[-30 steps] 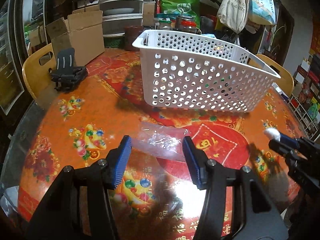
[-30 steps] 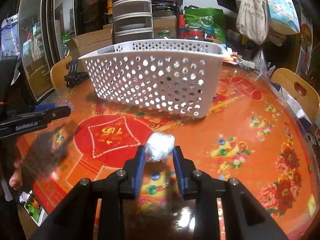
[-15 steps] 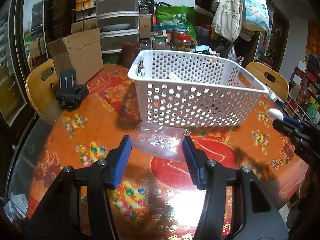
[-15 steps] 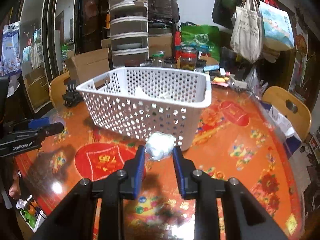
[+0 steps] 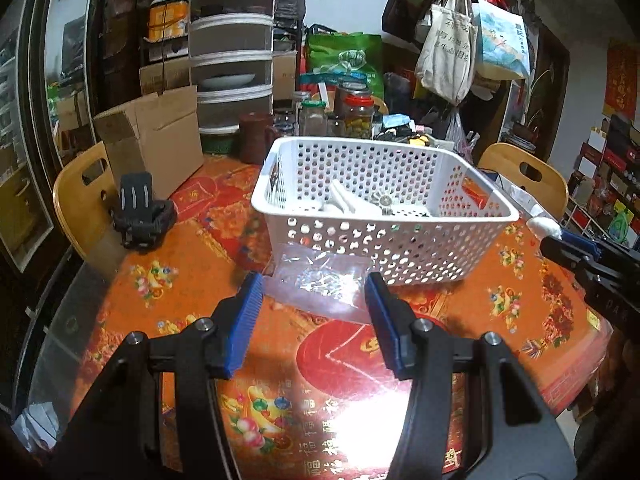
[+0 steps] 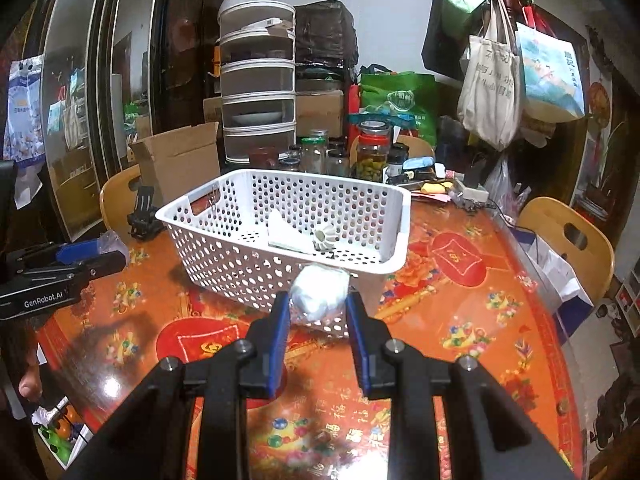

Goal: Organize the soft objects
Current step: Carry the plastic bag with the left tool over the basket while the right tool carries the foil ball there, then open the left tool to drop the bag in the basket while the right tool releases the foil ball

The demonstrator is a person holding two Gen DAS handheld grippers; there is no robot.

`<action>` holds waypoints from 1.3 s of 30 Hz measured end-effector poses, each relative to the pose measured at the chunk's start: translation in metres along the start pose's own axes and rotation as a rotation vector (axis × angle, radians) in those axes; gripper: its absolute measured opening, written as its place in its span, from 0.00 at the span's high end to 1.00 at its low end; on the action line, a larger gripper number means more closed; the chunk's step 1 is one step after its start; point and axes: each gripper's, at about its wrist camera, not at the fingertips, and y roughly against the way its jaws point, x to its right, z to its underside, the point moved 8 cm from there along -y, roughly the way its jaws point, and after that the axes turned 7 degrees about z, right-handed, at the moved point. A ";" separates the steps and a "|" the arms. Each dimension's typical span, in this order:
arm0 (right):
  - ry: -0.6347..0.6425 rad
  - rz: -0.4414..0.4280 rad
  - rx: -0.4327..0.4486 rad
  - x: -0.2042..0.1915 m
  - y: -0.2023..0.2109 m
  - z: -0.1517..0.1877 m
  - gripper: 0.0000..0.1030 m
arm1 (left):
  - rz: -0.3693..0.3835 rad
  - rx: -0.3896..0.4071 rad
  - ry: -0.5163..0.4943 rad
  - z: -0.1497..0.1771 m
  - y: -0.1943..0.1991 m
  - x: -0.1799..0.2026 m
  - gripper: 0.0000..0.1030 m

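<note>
A white perforated basket (image 5: 384, 240) (image 6: 224, 248) stands on the orange patterned table (image 5: 168, 280) and holds a few white items (image 6: 296, 236). My left gripper (image 5: 314, 292) is in front of the basket's near wall, raised off the table, shut on a crumpled clear plastic bag (image 5: 320, 284). In the right wrist view that gripper (image 6: 100, 256) shows at the left with the bag (image 6: 114, 240) at its tip. My right gripper (image 6: 318, 308) is shut on a white soft wad (image 6: 320, 292), level with the basket's near rim. It enters the left wrist view at the right (image 5: 560, 240).
A black folding stand (image 5: 140, 216) and an open cardboard box (image 5: 160, 140) sit at the table's far left. Glass jars (image 5: 356, 116) crowd the back behind the basket. Wooden chairs (image 5: 80, 200) (image 6: 568, 240) stand at both sides. A person's hand (image 6: 28, 384) is at the lower left.
Both grippers have risen with their loads still held. The basket now appears lower in both views, so its inside and the white items in it show.
</note>
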 end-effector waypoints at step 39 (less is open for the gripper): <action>0.116 0.012 -0.326 -0.004 -0.204 -0.068 0.74 | 0.023 -0.381 0.042 -0.105 -0.214 0.013 0.51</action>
